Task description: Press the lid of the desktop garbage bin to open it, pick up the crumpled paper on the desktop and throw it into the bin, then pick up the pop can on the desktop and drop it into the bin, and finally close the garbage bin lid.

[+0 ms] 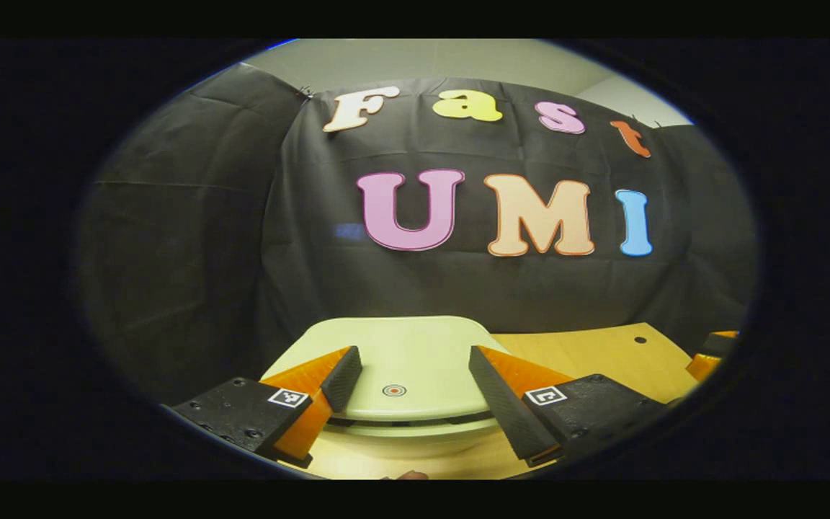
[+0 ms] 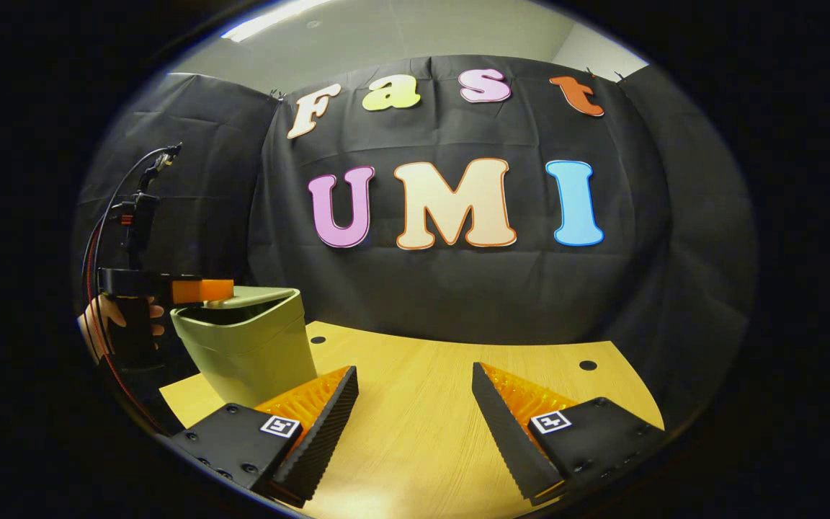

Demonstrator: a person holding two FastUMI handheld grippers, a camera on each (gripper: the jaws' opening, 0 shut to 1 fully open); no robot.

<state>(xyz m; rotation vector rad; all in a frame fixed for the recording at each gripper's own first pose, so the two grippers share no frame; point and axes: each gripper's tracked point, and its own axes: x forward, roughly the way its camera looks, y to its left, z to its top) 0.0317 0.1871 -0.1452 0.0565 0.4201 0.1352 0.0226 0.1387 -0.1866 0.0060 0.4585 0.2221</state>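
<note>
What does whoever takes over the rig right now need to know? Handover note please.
Left gripper: open, empty, hovering over the pale green plastic garbage bin's lid, fingers either side of its small red ring mark.
Right gripper: open, empty, over bare light wooden desktop.
The pale green plastic garbage bin sits at the desk's left end; from the right gripper view its lid looks down or nearly so.
Crumpled paper and pop can: I can't place them, so I can't confirm what's done. Check the bin's contents, then the lid.

Your left gripper (image 1: 415, 382) hangs with its fingers spread over the pale green bin lid (image 1: 408, 353), wooden desktop (image 1: 602, 353) stretching toward three o'clock beyond it.
</note>
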